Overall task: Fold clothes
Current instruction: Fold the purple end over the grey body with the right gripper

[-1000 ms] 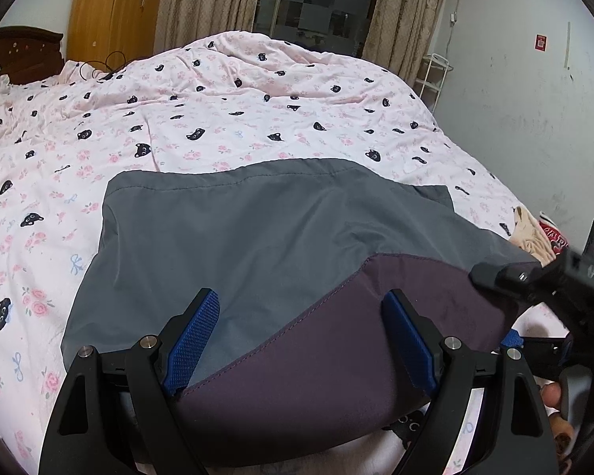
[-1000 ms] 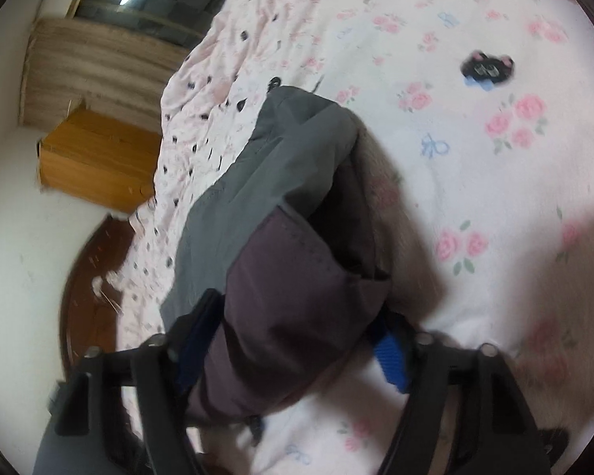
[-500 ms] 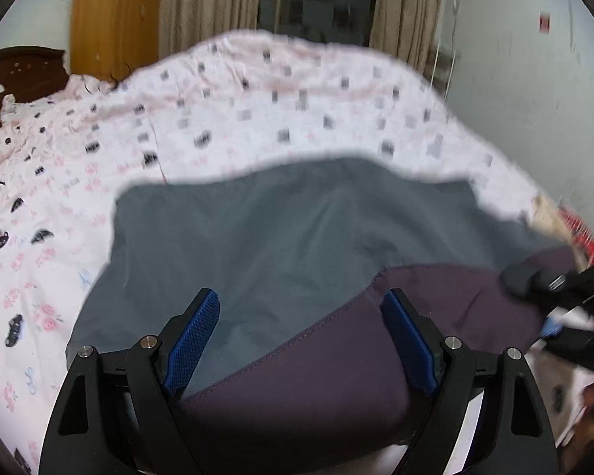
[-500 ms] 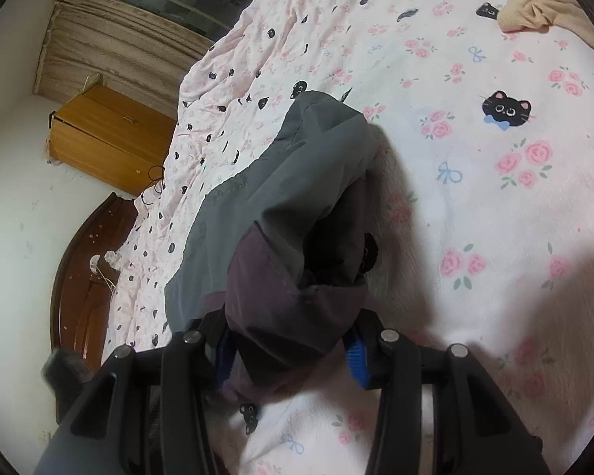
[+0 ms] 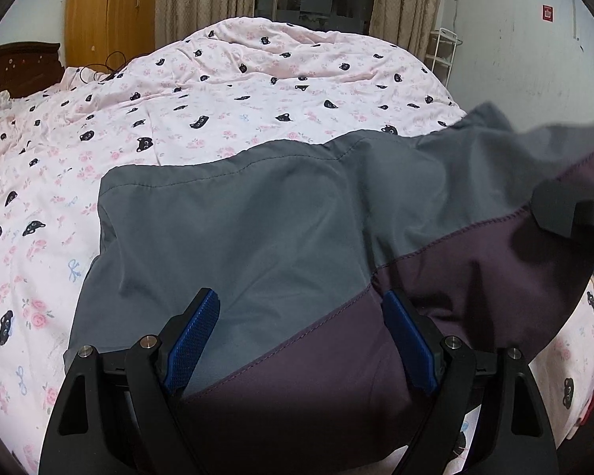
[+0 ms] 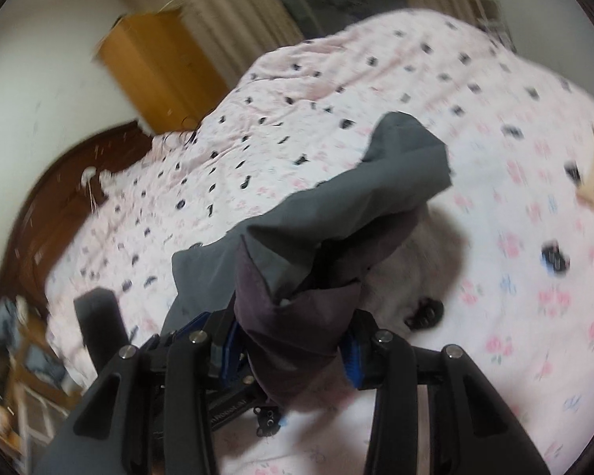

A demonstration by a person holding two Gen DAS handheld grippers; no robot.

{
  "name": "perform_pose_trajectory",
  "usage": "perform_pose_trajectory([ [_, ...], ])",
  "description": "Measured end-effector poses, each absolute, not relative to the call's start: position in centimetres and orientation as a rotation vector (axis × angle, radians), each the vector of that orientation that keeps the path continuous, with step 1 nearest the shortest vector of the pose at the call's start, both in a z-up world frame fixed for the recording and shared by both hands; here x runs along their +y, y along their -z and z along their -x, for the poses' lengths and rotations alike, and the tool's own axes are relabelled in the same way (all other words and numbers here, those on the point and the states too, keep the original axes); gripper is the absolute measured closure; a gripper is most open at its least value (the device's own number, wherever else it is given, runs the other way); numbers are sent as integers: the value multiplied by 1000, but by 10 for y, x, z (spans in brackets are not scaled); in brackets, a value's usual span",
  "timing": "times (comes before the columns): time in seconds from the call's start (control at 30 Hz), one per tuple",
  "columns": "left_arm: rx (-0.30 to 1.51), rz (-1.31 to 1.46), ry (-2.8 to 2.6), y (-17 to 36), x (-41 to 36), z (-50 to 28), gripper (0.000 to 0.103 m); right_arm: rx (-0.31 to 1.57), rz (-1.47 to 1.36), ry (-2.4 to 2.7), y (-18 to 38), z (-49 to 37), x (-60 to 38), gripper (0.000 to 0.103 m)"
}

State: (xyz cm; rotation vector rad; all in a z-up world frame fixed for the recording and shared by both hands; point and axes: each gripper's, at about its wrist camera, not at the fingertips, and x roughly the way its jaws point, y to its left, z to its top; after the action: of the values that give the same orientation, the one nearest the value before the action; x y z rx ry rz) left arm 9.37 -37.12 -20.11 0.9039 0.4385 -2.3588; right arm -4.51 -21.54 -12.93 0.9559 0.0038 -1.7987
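Two grippers: right gripper [image 6: 289,350] fingers clamp the garment [image 5: 257,229], lifting its 3 o'clock side off the bed [image 5: 225,91]; left gripper [image 5: 301,336] fingers apart

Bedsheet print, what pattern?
Bedsheet: pale pink with black cat faces, pink roses, blue bows; clearest in left wrist view.
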Motion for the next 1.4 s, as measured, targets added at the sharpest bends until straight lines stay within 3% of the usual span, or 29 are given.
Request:
perform_pose_trajectory([
  [0.1,500,-876,2372,195,-377,-100,21,79,-915,1827,121,33,-225,63],
  [0.43,637,-808,2385,175,-413,-99,21,45,-963,1853,126,49,-210,64],
  [0.6,510,-991,2318,195,-414,-66,21,86,-948,1838,124,45,-212,64],
  [0.8,486,-1011,2299,202,-410,-63,21,130,-946,1839,130,42,-215,64],
  [1.1,592,-799,2284,164,-418,-123,21,142,-922,1867,124,47,-216,64],
  [1.27,741,-814,2121,179,-457,-161,21,235,-856,1885,114,37,-227,64],
  [1.4,839,-669,2030,179,-474,-198,21,320,-794,1896,105,25,-239,64],
])
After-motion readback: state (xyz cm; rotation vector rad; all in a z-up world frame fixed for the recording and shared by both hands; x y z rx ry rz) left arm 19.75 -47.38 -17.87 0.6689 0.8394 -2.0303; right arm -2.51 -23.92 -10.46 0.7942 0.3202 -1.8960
